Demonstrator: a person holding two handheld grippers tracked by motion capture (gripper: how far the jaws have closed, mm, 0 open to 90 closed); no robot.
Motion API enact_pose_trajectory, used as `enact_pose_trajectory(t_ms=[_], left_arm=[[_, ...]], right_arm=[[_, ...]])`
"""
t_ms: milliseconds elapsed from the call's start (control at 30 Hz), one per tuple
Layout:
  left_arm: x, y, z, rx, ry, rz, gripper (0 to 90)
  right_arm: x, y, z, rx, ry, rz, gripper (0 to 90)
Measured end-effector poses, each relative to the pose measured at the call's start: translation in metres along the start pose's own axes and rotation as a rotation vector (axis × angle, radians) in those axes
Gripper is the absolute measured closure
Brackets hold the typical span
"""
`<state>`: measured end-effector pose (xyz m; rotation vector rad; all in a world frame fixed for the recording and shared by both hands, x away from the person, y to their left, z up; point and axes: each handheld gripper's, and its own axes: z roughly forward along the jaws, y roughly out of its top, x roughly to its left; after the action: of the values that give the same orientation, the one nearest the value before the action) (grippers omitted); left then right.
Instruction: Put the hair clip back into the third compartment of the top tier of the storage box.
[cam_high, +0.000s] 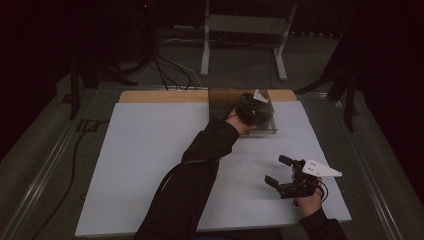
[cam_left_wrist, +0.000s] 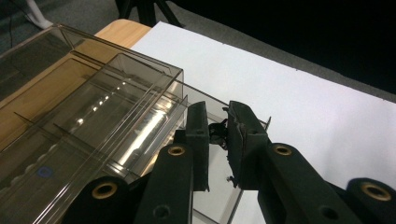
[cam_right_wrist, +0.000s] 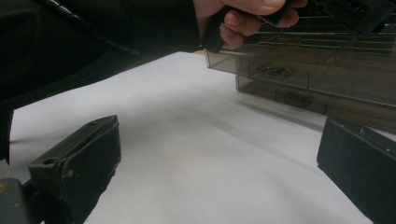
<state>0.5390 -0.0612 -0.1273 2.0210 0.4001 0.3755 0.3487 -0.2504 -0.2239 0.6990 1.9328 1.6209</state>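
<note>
Left claw pinches a small dark piece above a smoky clear plastic organiser box; right claw waits open.

The left gripper (cam_left_wrist: 218, 140), matte black with brass-coloured pivot pins, has its flat pads drawn close on a small dark metal part (cam_left_wrist: 217, 133), jagged in outline, too small to identify. Just beneath and to the left of those jaws sits the organiser box (cam_left_wrist: 93, 116), tinted transparent plastic with thin straight dividers forming long narrow compartments, glossy with light streaks. The box rests on a smooth white board (cam_high: 150, 165) laid over a wooden table (cam_high: 160, 96). The right gripper (cam_high: 280, 172), jaws spread wide with nothing between them, hovers low over the board, well apart from the box.
</note>
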Motion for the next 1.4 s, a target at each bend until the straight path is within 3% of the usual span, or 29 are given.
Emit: enact_pose_trajectory(t_ms=[400,733,1100,1400], left_arm=[[-0.003,0.001,0.007,-0.004,0.023,-0.008,79.7],[-0.002,0.002,0.004,-0.014,0.072,-0.039,48.4],[-0.001,-0.001,-0.016,-0.036,0.061,-0.041,35.5],[-0.003,-0.003,-0.038,-0.048,0.014,-0.039,21.1]], right_arm=[[0.0,0.0,0.0,0.0,0.002,0.007,0.0],[0.0,0.0,-0.001,-0.001,0.001,0.007,0.0],[0.0,-0.001,0.0,0.006,0.003,0.007,0.0],[0.001,-0.001,0.001,0.011,0.002,0.005,0.0]])
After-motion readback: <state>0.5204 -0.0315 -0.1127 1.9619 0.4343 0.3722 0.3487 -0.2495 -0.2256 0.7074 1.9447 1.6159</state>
